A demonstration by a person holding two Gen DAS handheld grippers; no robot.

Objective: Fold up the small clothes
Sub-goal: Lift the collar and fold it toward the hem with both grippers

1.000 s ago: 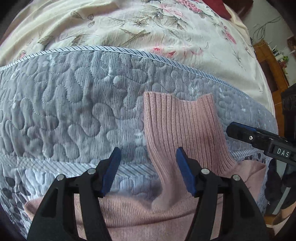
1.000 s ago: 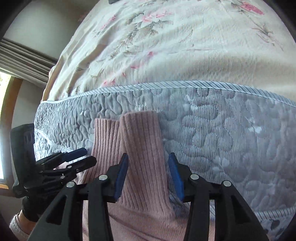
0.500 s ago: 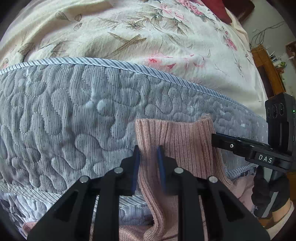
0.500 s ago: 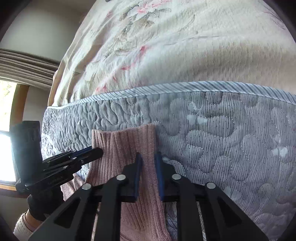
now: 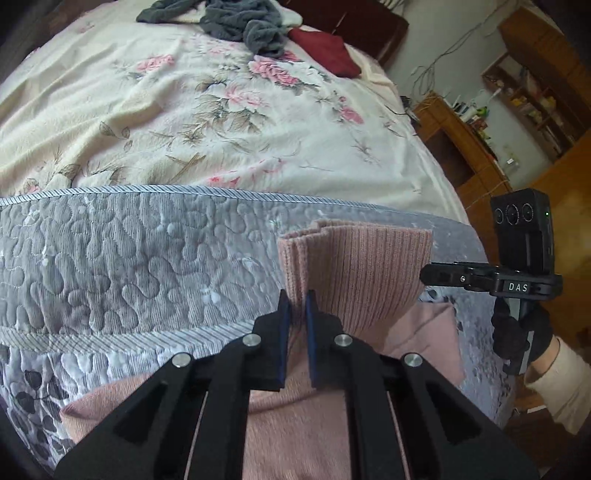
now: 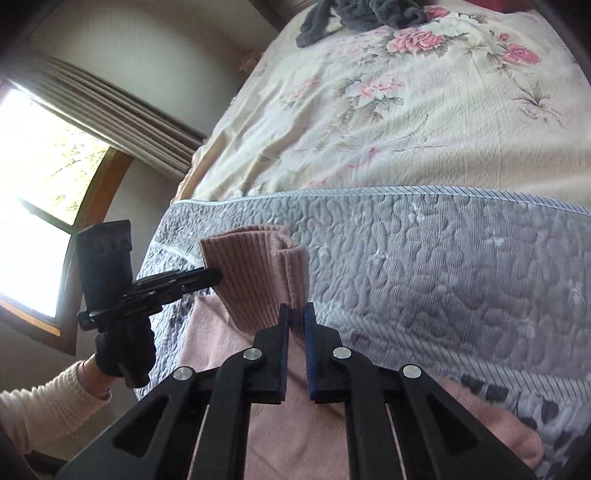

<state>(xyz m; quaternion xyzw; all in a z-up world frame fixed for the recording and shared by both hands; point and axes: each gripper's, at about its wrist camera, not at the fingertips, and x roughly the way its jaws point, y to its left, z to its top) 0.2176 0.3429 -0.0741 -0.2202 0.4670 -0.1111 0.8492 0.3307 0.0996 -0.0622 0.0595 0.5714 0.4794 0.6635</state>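
One bed [image 5: 184,122], under a cream cover with pink flowers; one grey quilted blanket [image 5: 129,258] spread over the near edge. At the far end of the bed, a heap of dark grey clothes [image 5: 236,22] and one dark red piece [image 5: 325,51]. One window [image 6: 33,177] with a curtain [image 6: 122,110] at the left side; wooden shelves [image 5: 532,92] at the right, their contents too small to name.

One pink sweater [image 5: 314,424], lying on the grey blanket at the near edge, the body flat, the ribbed band [image 5: 365,273] lifted up from it and stretched between the two tongs. Probably the neck or hem band, hard to tell from so close.

Two tongs, one in each hand. Left gripper [image 5: 297,306] pressed together on the left edge of the ribbed band, fabric folded between the blue pads [image 5: 282,343]. Right gripper [image 6: 295,317] pinching the right edge of the same band, jaws nearly closed on the knit. Each one visible in the other's view, from the side, at the opposite end of the band. Two hands in dark gloves [image 6: 125,350], with pale sleeves [image 6: 44,410] behind.
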